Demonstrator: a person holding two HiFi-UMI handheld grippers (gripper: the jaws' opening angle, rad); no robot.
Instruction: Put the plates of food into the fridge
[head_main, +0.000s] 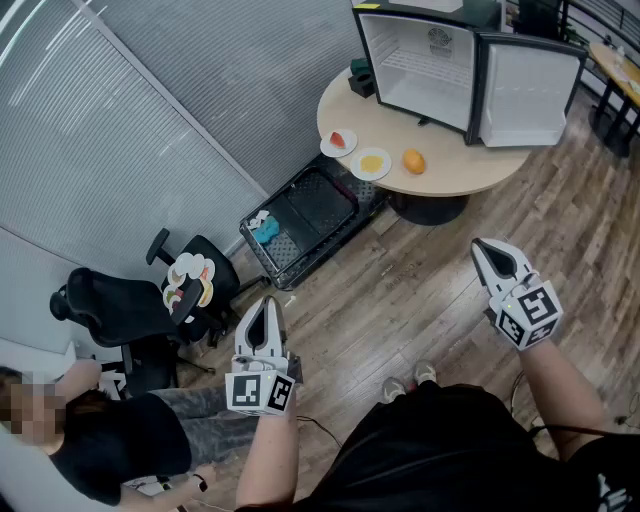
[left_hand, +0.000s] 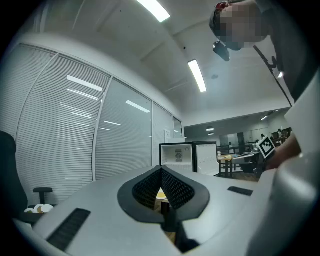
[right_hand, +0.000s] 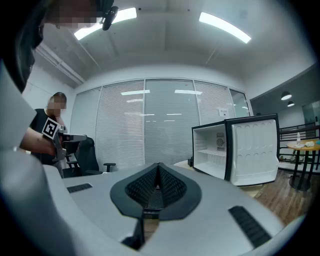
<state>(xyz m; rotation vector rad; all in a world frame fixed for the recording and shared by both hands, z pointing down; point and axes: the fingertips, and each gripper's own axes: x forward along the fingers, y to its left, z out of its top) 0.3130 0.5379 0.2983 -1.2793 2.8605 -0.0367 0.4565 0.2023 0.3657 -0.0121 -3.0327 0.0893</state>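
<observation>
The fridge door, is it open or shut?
Open. The door stands swung out beside the fridge, whose white inside shows.

Wood floor (head_main: 420, 290), blinds (head_main: 130, 130), round table (head_main: 450, 168).

Left gripper (left_hand: 161, 171) facing a small fridge (left_hand: 176, 156)
Its jaws are pressed together with nothing held. The fridge door (left_hand: 206, 159) hangs open. Window blinds (left_hand: 60, 125) fill the left side. Long lights (left_hand: 197, 75) glow on the ceiling.

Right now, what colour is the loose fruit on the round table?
The fruit is orange; head view shows it best.
</observation>
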